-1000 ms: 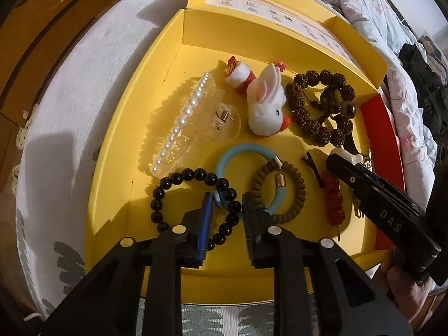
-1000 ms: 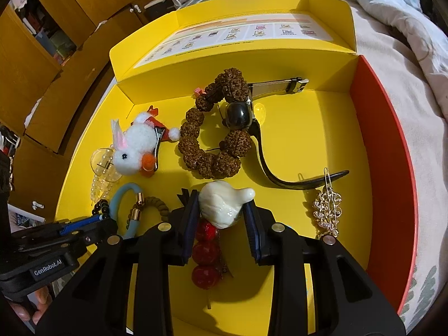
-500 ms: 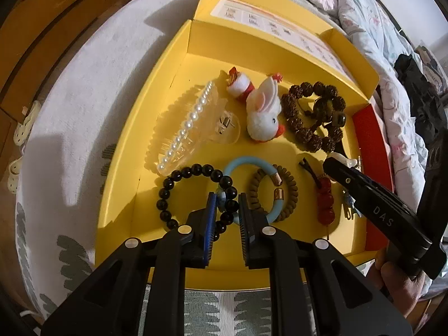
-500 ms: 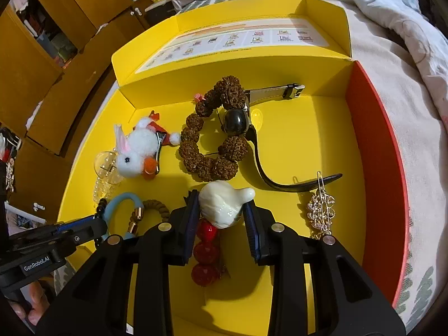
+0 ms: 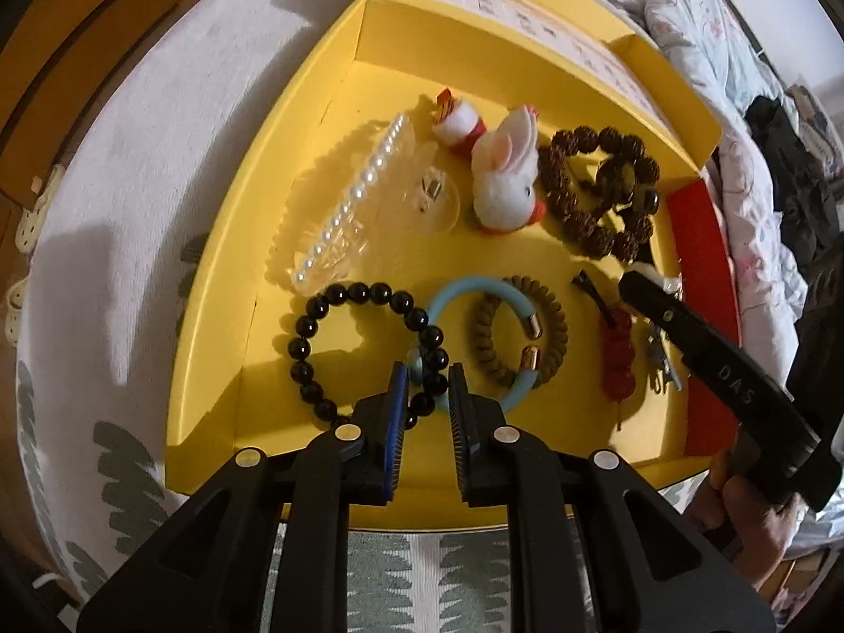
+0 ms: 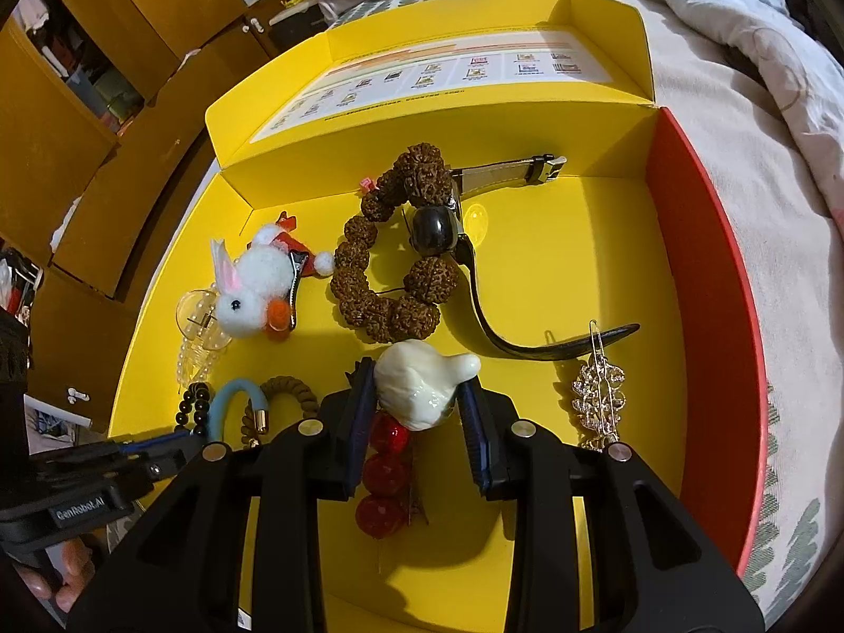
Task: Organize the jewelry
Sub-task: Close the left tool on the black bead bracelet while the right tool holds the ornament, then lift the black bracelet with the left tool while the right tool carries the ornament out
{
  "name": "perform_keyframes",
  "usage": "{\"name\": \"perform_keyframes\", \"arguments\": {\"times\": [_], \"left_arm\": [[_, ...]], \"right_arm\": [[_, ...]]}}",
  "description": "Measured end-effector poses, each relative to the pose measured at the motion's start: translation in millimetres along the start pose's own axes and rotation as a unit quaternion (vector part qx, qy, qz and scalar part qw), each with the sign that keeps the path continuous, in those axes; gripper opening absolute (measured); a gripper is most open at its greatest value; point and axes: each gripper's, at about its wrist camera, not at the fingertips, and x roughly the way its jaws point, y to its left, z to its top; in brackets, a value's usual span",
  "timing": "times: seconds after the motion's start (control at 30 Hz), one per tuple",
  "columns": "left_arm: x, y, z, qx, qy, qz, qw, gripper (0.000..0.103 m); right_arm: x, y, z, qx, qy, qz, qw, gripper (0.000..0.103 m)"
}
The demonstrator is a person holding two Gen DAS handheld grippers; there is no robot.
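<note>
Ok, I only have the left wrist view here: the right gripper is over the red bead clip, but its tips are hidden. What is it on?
Observer: The right gripper has a glossy white charm between its pads, at the top end of the red bead clip.
Operator: Anything to the right of that clip? I see only a blur.
Observer: A rhinestone hair clip lies flat near the box's red wall.
Operator: And the dark thing in the brown bead bracelet?
Observer: A wristwatch lies across the brown bead bracelet, and its black strap curves towards the rhinestone hair clip.
</note>
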Motion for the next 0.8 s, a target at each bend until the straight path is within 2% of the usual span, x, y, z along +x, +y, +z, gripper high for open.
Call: {"name": "perform_keyframes", "arguments": {"times": [0.27,0.57,0.8], "left_arm": [[-4.8,11.9,13.5,-0.026,-0.02,-0.01,0.9994,0.016],[10.8,15.2,33.8,-0.056,-0.005,-0.027,0.9981,0.016],[14.5,16.5,30.9,-0.064,0.003,-0.027,0.9976,0.016]], "right_arm": [[0.7,-0.8,0.7,0.001,-0.001,0.001,1.0,0.031],[2.7,-1.6,1.7,0.002,0.001,-0.002,1.0,0.031],[4.5,-1.5,1.8,0.001,0.002,-0.004,1.0,0.031]]}}
